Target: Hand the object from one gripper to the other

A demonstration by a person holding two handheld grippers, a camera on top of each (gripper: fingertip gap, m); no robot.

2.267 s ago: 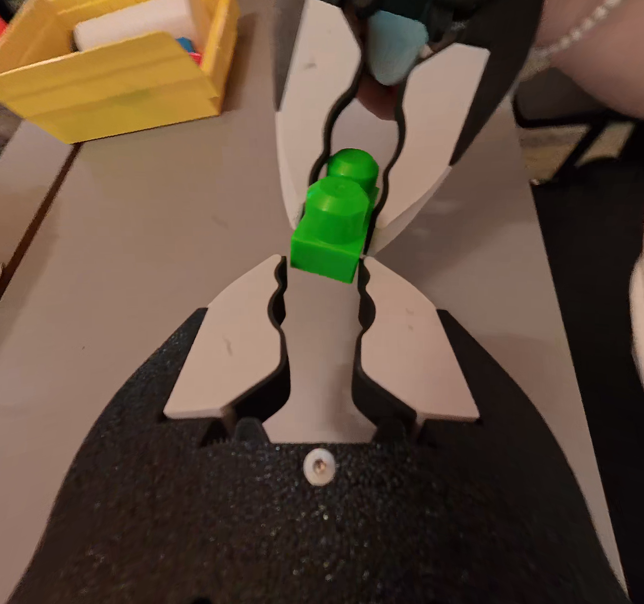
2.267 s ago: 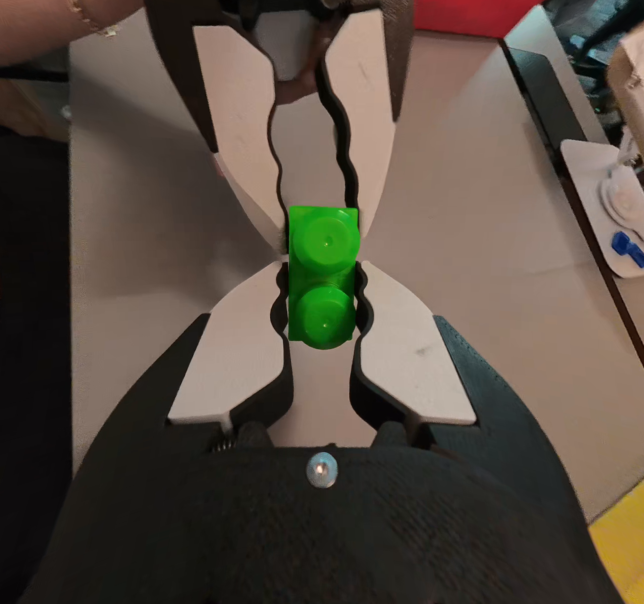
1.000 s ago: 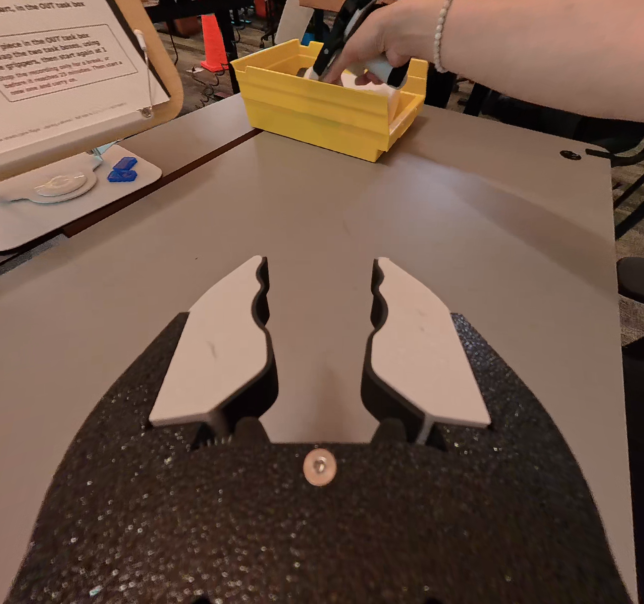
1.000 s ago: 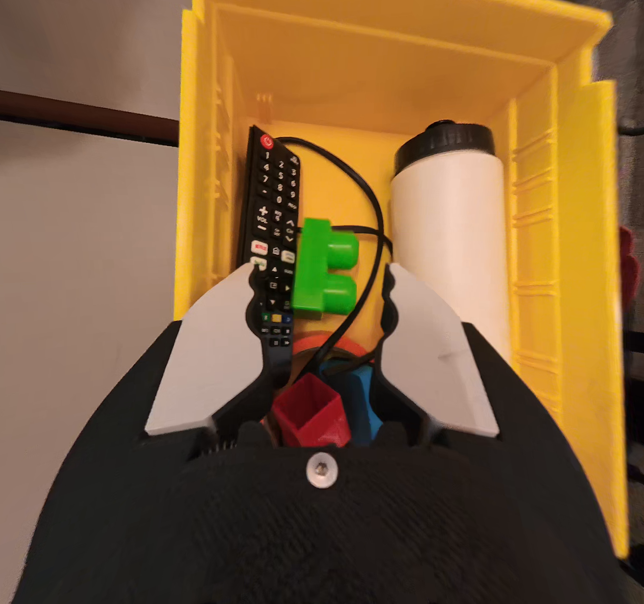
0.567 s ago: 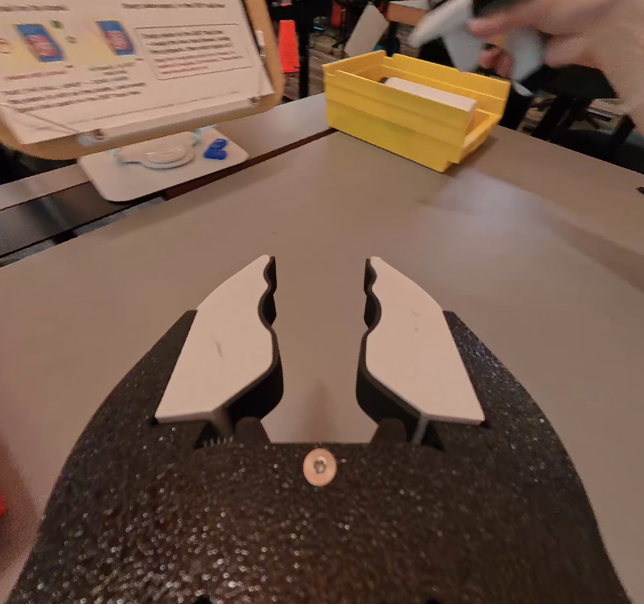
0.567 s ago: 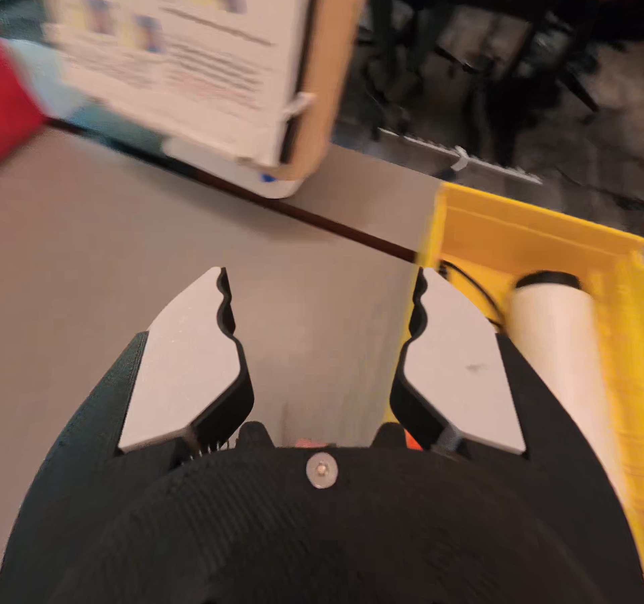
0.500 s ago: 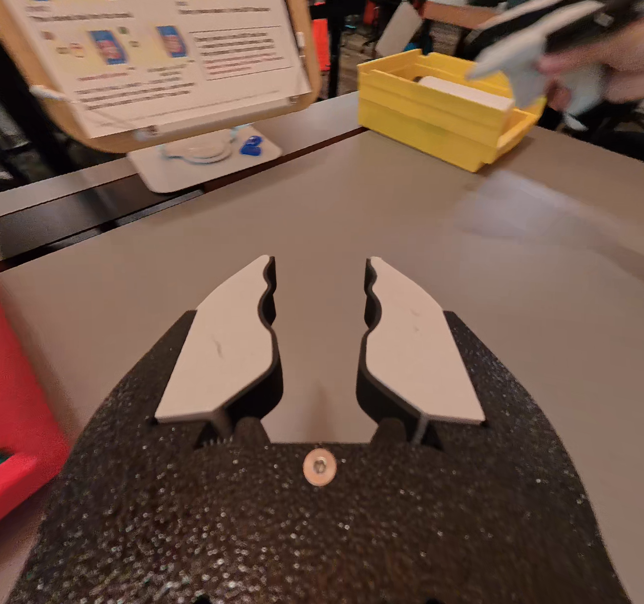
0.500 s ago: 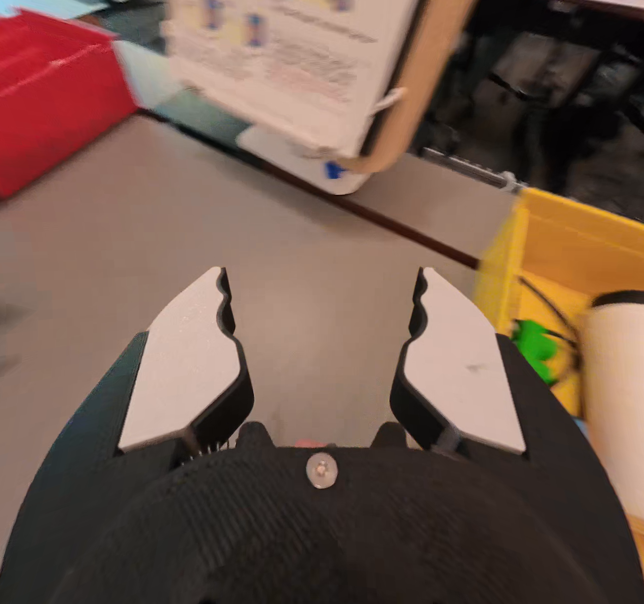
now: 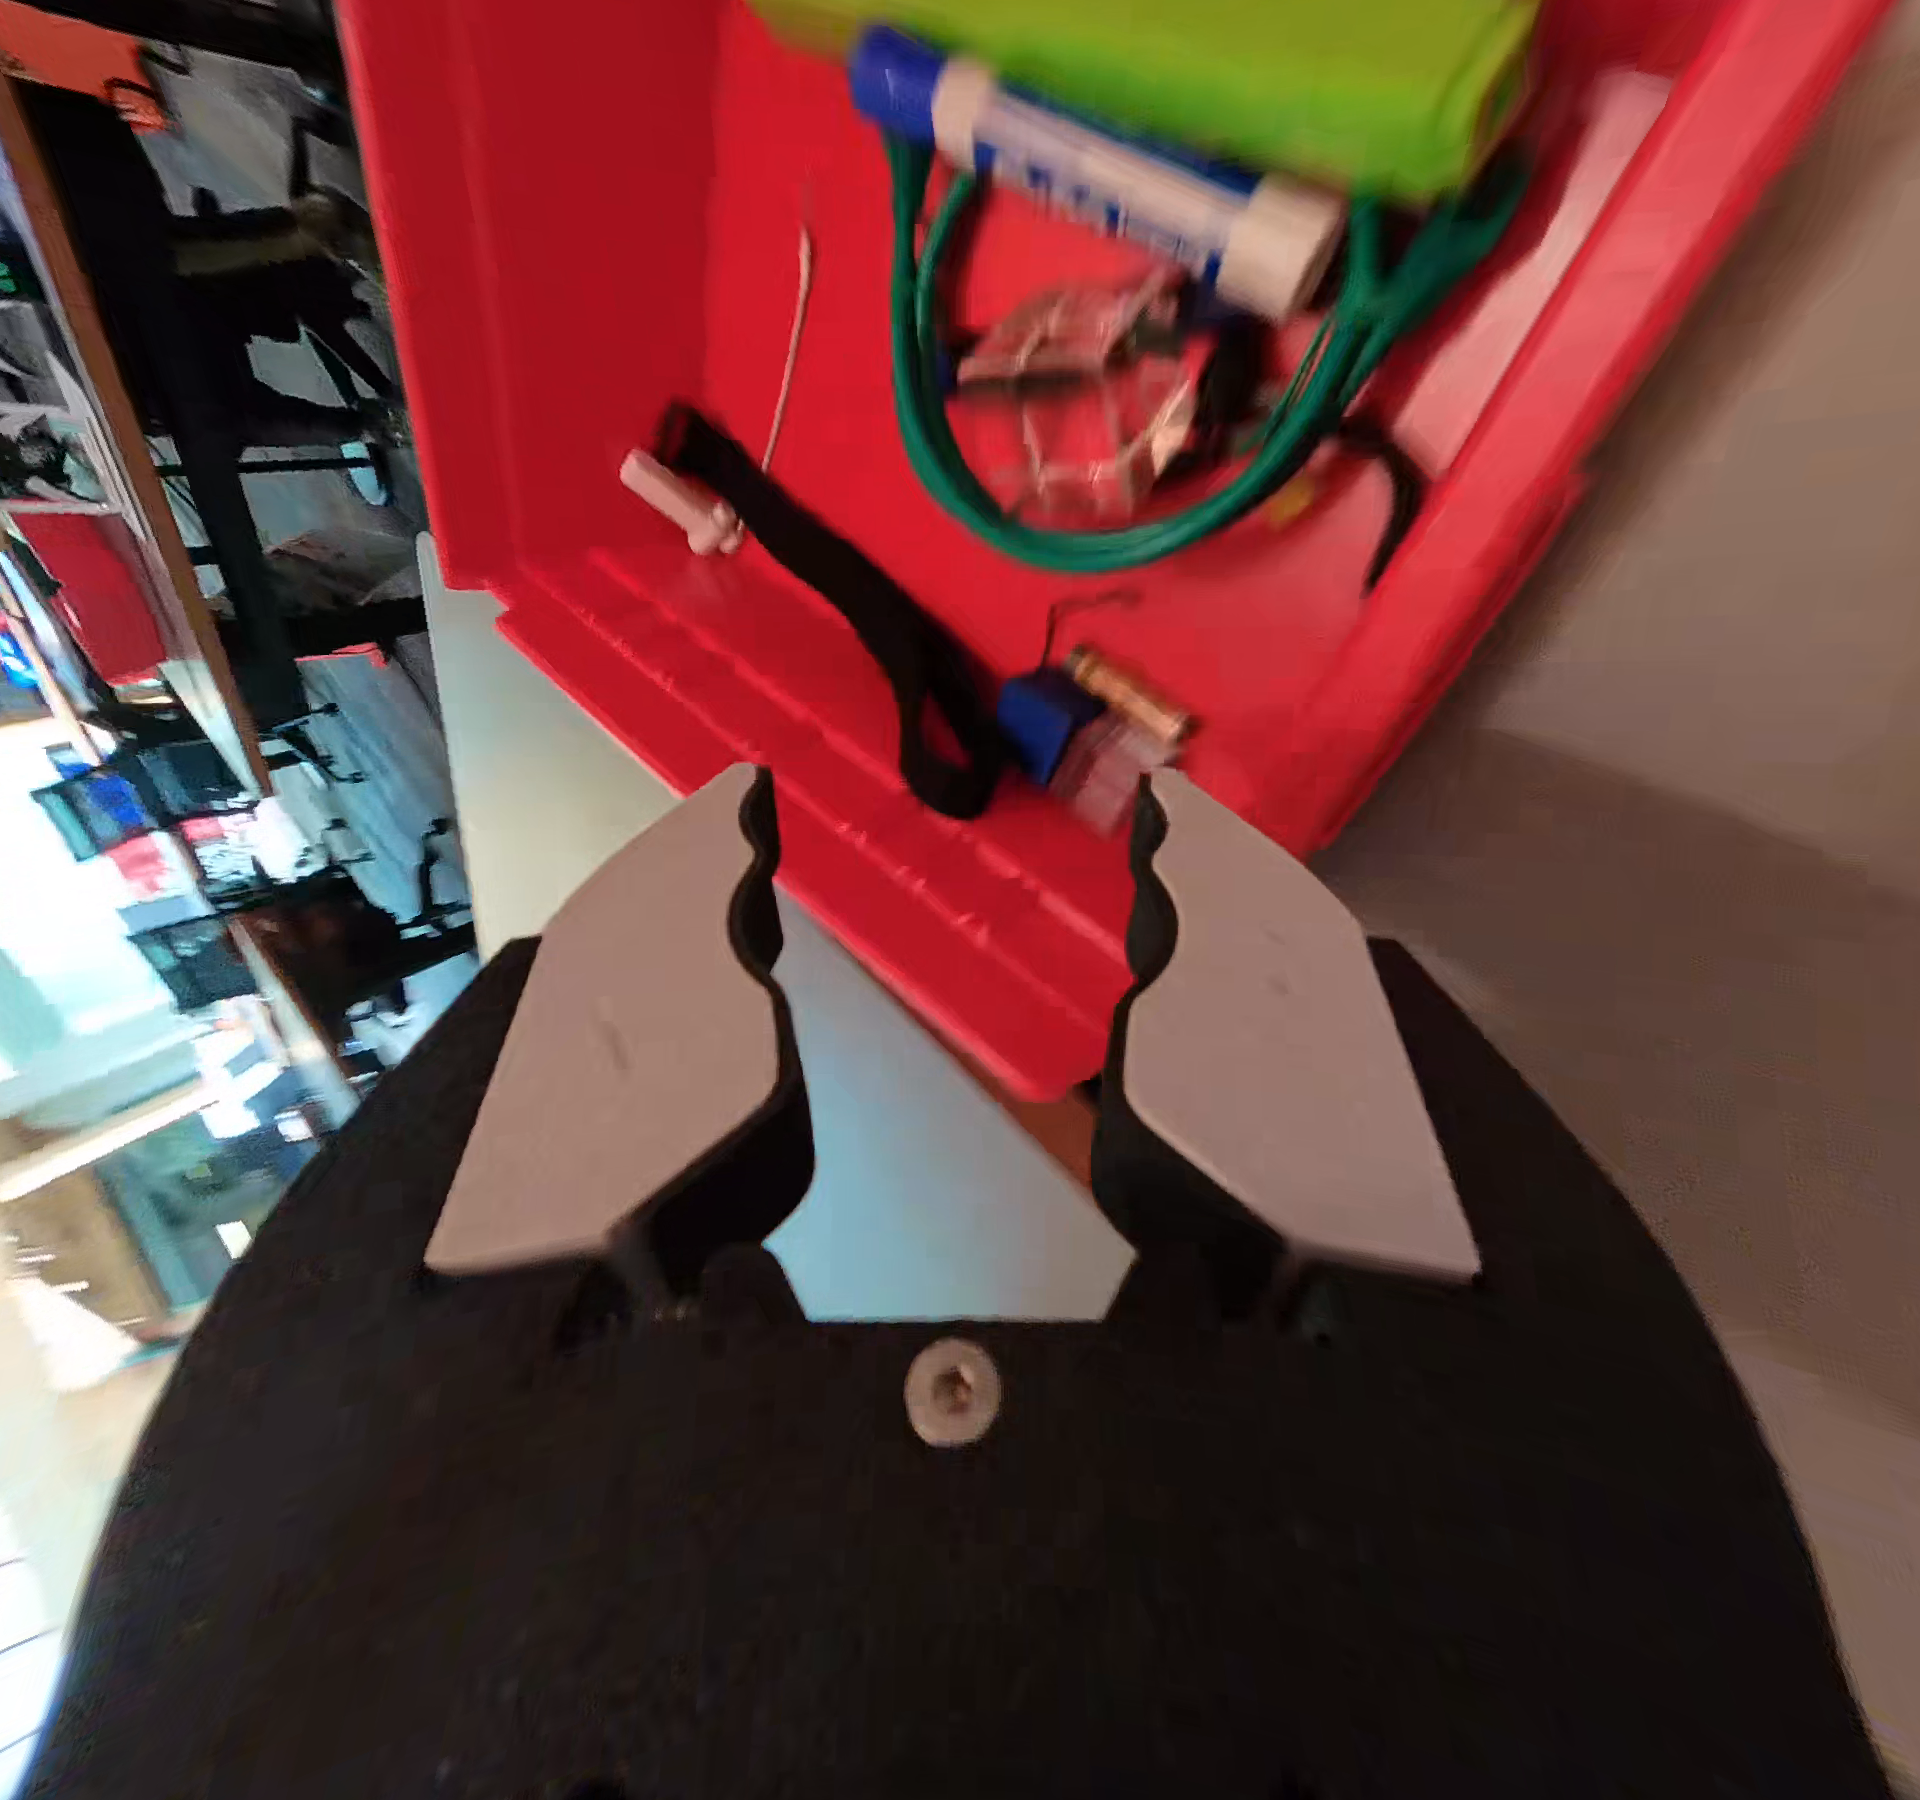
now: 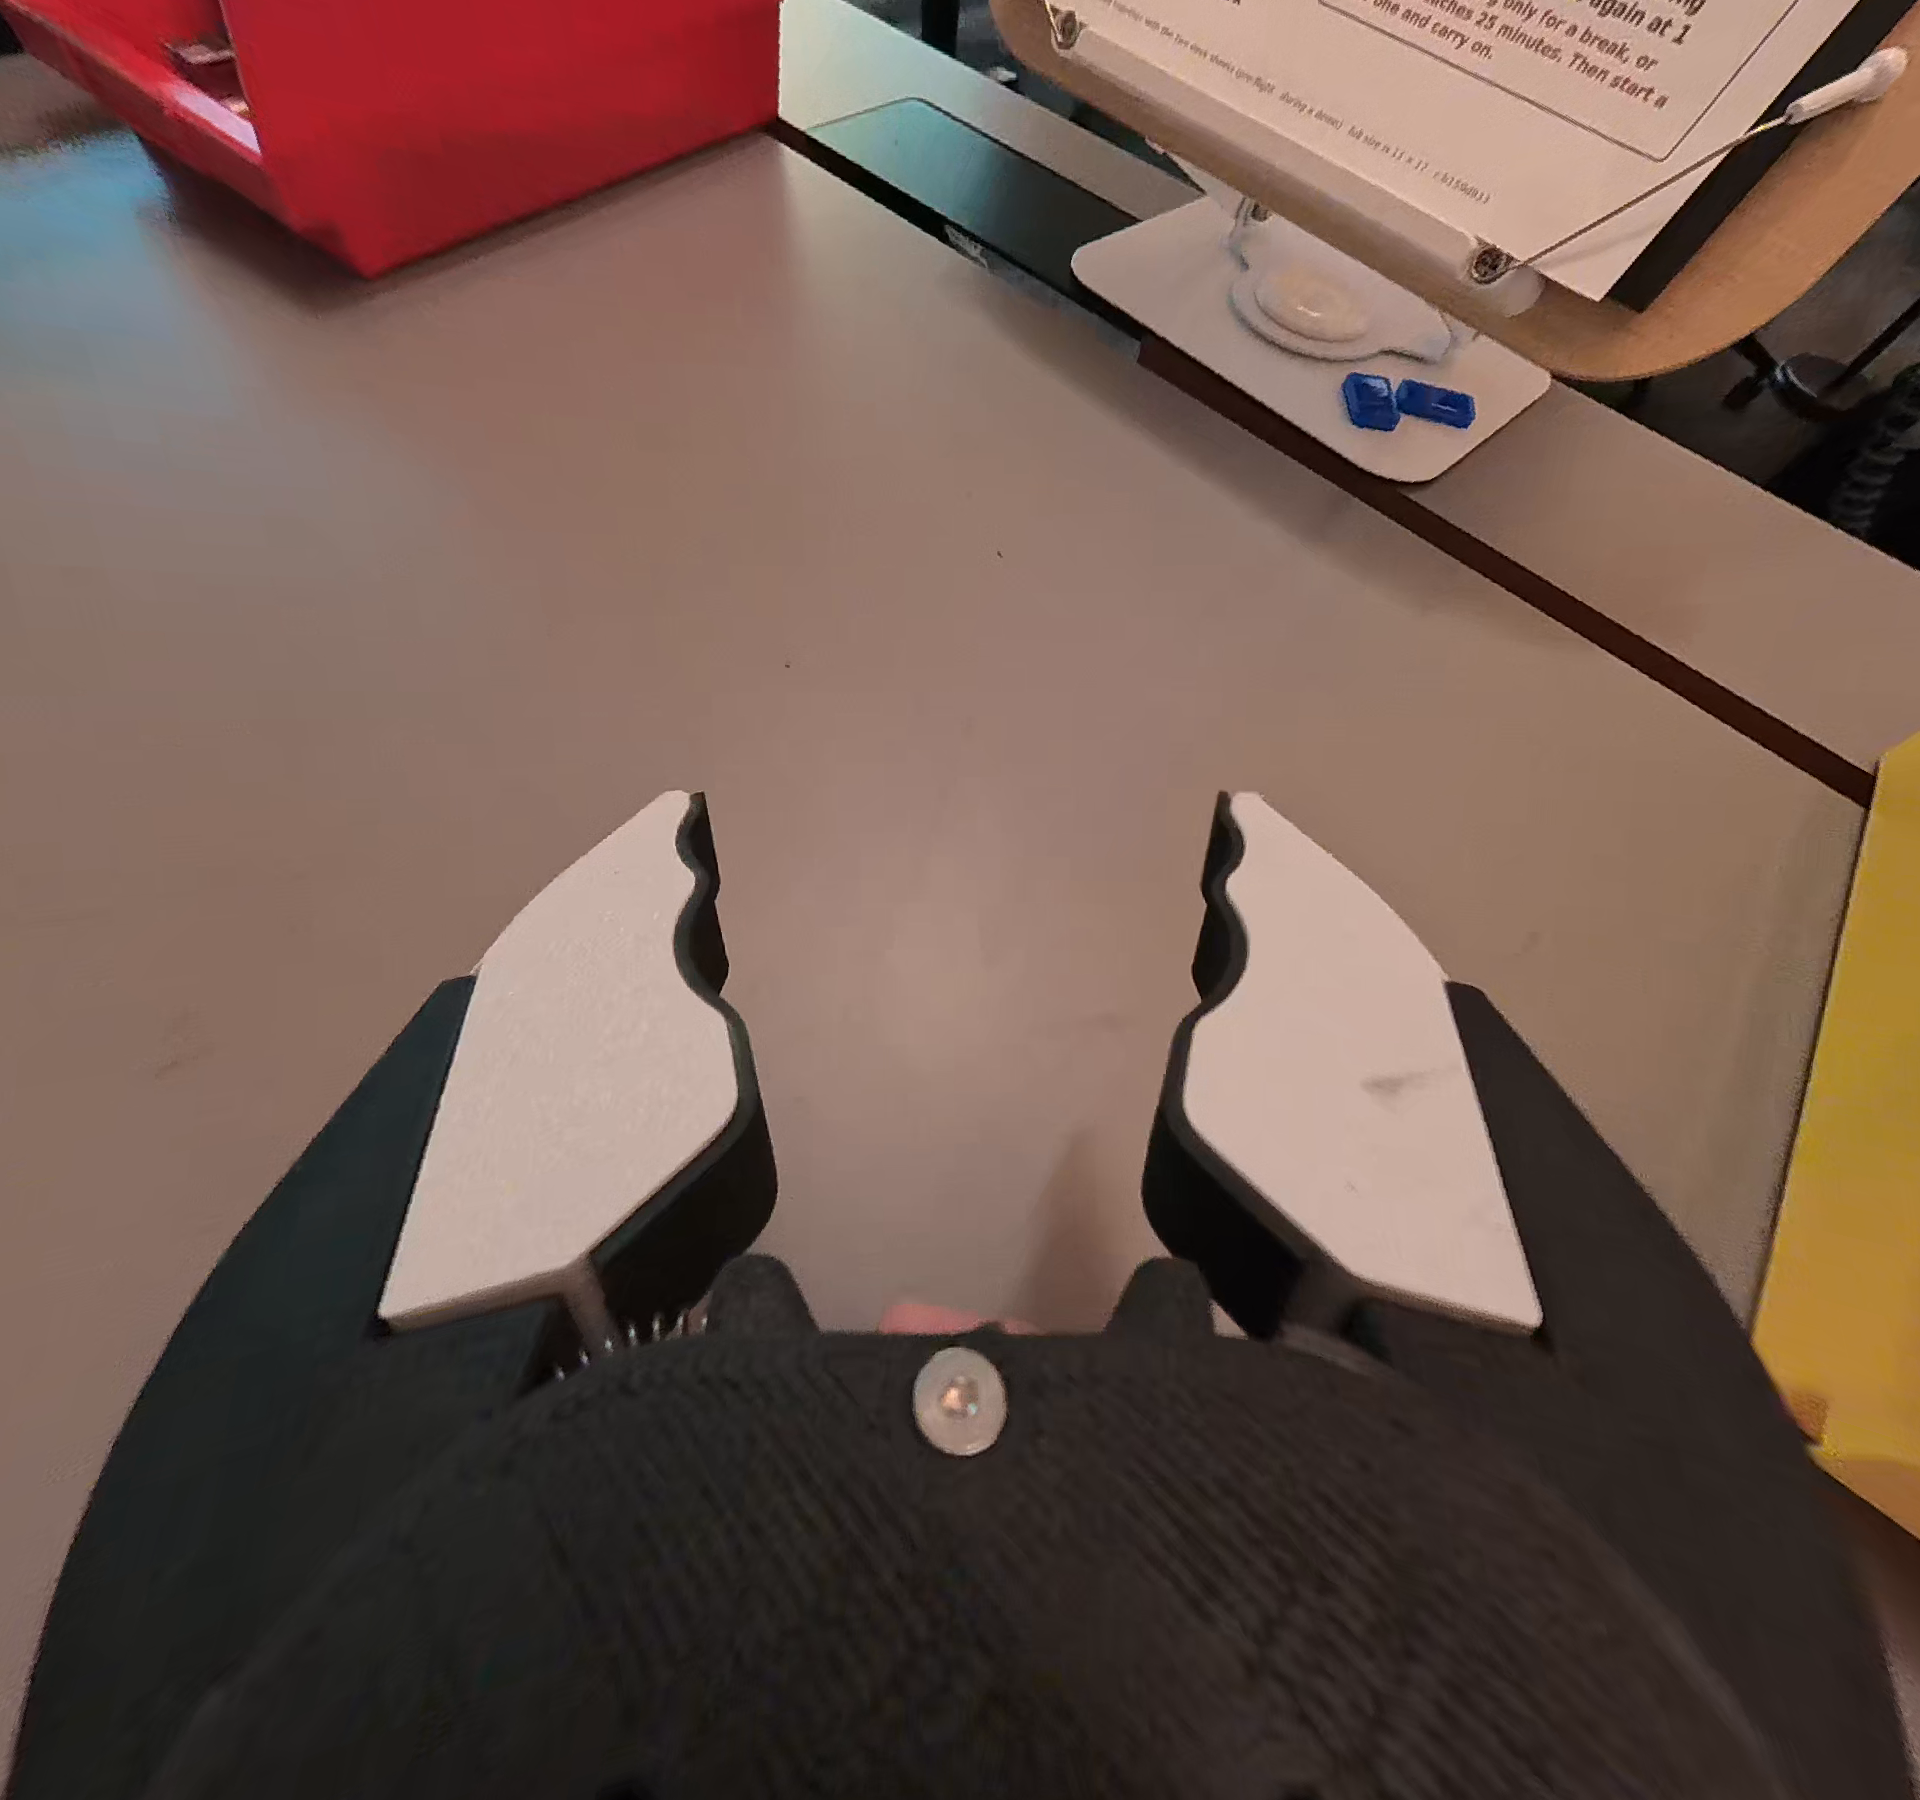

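Where both tools are hovering: a smooth, matte grey-brown table (image 10: 727,503) is running under the right gripper, with a dark seam crossing it on the right.
Room: blurred dark frames and bright patches (image 9: 156,711) are showing past the table edge in the left wrist view.
Red rigid plastic bin (image 9: 582,244): it is sitting on the table and filling the upper part of the left wrist view, ribbed along its near wall.
Yellow plastic bin (image 10: 1860,1127): only one edge is showing, just beside the right gripper.
Curved wooden board with a clipped white printed sheet (image 10: 1455,36): it is leaning on a white flat base (image 10: 1195,285) beyond the seam.
Left gripper (image 9: 951,784): black grainy body, pale flat wavy-edged fingers, spread and gripping nothing, pointing into the red bin.
Right gripper (image 10: 961,805): same build, fingers spread wider, gripping nothing, over bare table.
Bin contents: a lime-green long box (image 9: 1143,25), a white-and-blue tube (image 9: 1091,181), a looped green cable (image 9: 1039,535) and a black strap (image 9: 862,587) are lying inside.
Two small blue pieces (image 10: 1408,400): resting on the white base.
Object to hand over: showing in neither view; cannot tell where.
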